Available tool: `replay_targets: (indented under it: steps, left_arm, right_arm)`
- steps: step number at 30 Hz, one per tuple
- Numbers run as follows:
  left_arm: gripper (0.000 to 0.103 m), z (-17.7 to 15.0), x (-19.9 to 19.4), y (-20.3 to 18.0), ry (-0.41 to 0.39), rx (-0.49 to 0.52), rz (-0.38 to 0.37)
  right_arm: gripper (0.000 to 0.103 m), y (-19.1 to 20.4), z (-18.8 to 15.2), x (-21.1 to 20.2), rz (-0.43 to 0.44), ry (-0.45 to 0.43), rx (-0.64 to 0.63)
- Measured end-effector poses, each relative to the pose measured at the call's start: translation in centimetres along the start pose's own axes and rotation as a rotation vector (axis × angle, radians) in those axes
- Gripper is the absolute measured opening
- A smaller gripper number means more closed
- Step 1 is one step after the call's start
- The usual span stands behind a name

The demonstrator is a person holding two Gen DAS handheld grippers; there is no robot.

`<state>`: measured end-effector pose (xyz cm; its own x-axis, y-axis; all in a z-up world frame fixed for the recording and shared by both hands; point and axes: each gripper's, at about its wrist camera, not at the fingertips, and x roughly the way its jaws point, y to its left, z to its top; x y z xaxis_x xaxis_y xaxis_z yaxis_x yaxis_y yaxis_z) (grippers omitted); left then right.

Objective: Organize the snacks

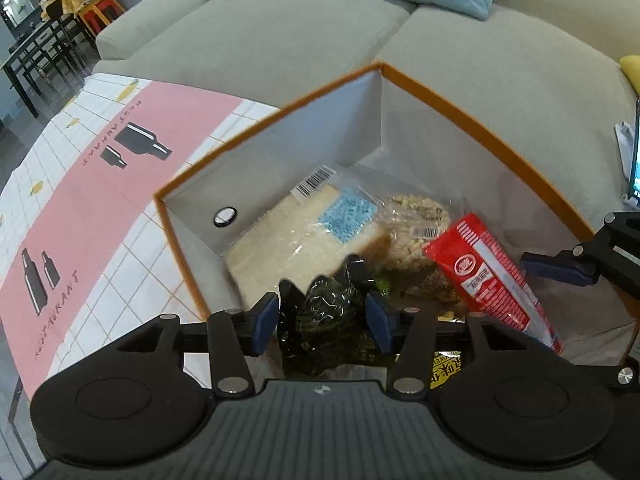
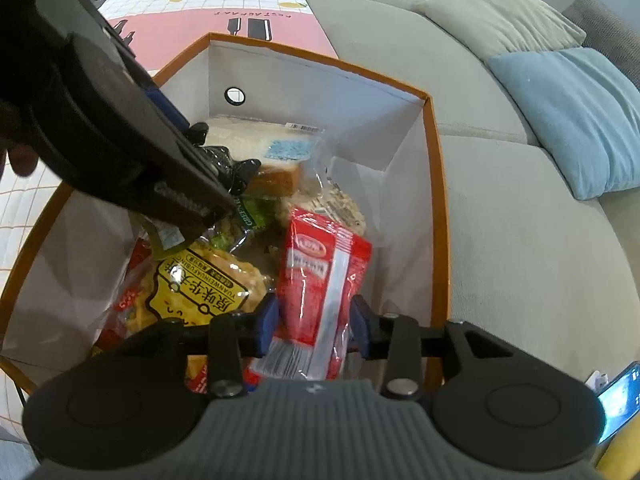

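Observation:
An orange-rimmed storage box [image 1: 460, 108] with white inner walls [image 2: 436, 184] holds several snacks. My left gripper [image 1: 322, 316] is shut on a dark crinkly packet [image 1: 328, 320] over the box; it shows in the right wrist view [image 2: 224, 160]. My right gripper [image 2: 316, 322] is shut on a red packet [image 2: 324, 280], held upright inside the box; it shows in the left wrist view [image 1: 492, 276]. Below lie a bagged bread loaf [image 1: 296, 240], a bag of pale nuts [image 1: 416, 228], a yellow snack bag [image 2: 200, 284] and a green packet [image 2: 256, 212].
The box stands on a table with a pink and white checked cloth [image 1: 92, 184]. A grey sofa [image 1: 280, 36] with a blue cushion [image 2: 572, 116] lies just behind. A phone [image 2: 618, 404] stands at the right. Dark chairs [image 1: 44, 52] are at far left.

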<state>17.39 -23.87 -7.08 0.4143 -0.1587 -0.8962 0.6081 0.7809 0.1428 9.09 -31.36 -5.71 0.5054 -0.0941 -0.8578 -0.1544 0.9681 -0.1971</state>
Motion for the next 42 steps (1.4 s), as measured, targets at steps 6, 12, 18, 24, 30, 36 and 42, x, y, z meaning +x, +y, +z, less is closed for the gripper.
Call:
replay_targets:
  steps: [6,12,18,24,30,36,42]
  left_arm:
    - [0.059,-0.2,-3.0,1.2,-0.071,-0.044,0.01]
    - [0.059,-1.2,-7.2,2.7,-0.162,-0.096,0.03]
    - [0.059,-3.3,-12.2,3.9,-0.287,-0.15,0.101]
    - [0.059,-6.7,-16.2,4.7,-0.413,-0.193,0.143]
    - [0.059,-10.2,-17.6,5.4,-0.468,-0.198,0.137]
    - [0.06,-13.5,-17.2,6.4,-0.423,-0.248,0.143]
    - [0.074,-16.2,-16.4,6.2,-0.375,-0.241,0.195]
  right_arm:
    - [0.05,-0.3,0.8,-1.9,-0.007,-0.047,0.022]
    - [0.052,-0.4,1.8,-5.1,0.015,-0.128,0.087]
    - [0.063,-0.7,2.0,-9.4,0.096,-0.283,0.244]
    - [0.078,0.5,1.4,-12.8,0.145,-0.373,0.365]
    - [0.078,3.2,0.1,-14.9,0.124,-0.409,0.39]
    - [0.078,6.0,-2.2,-15.4,0.104,-0.415,0.432]
    - [0.078,8.1,-4.3,-15.3,0.053,-0.415,0.418]
